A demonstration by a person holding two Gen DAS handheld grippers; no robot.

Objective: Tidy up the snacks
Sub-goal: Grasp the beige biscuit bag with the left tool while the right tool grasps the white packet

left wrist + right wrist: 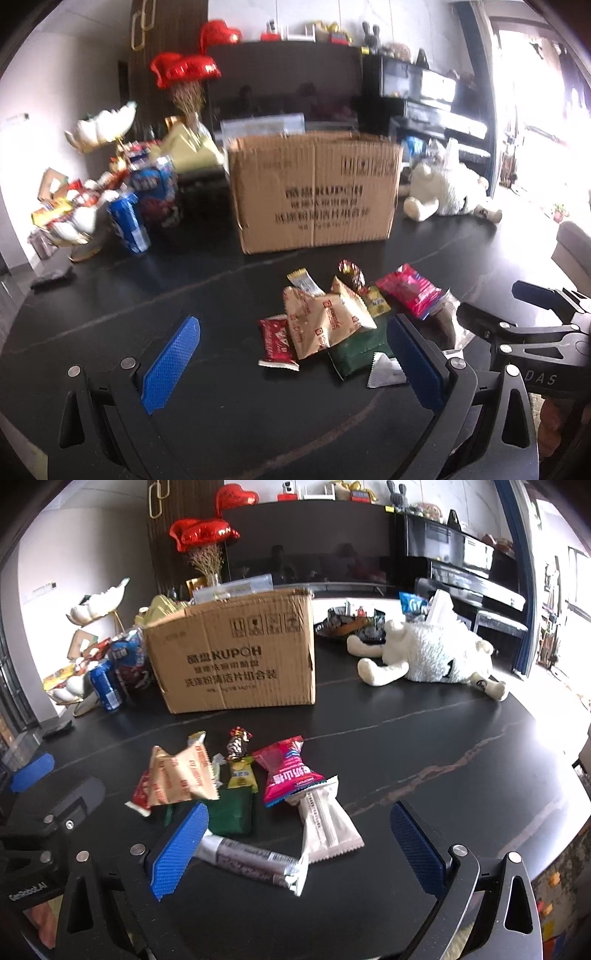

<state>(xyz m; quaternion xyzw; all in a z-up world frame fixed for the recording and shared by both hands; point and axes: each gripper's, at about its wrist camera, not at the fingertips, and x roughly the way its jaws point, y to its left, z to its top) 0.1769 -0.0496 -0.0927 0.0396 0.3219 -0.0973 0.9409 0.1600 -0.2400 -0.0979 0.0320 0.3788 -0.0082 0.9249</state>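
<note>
A heap of snack packets lies on the black table: a beige packet (325, 325) (181, 777), a red packet (276, 342), a dark green packet (356, 350) (231, 810), a pink packet (408, 290) (290, 771), a white packet (327, 825) and a silver bar (251, 860). Behind the heap stands an open cardboard box (314, 192) (236, 657). My left gripper (291, 363) is open just in front of the heap, its right pad by the green packet. My right gripper (299, 851) is open around the silver bar and white packet, holding nothing.
A white plush toy (448, 188) (428, 653) lies at the back right. Blue cans and snack bags (144, 199) (110, 675) and a white tiered stand (92, 177) crowd the back left. The table's edge (554, 812) curves at the right.
</note>
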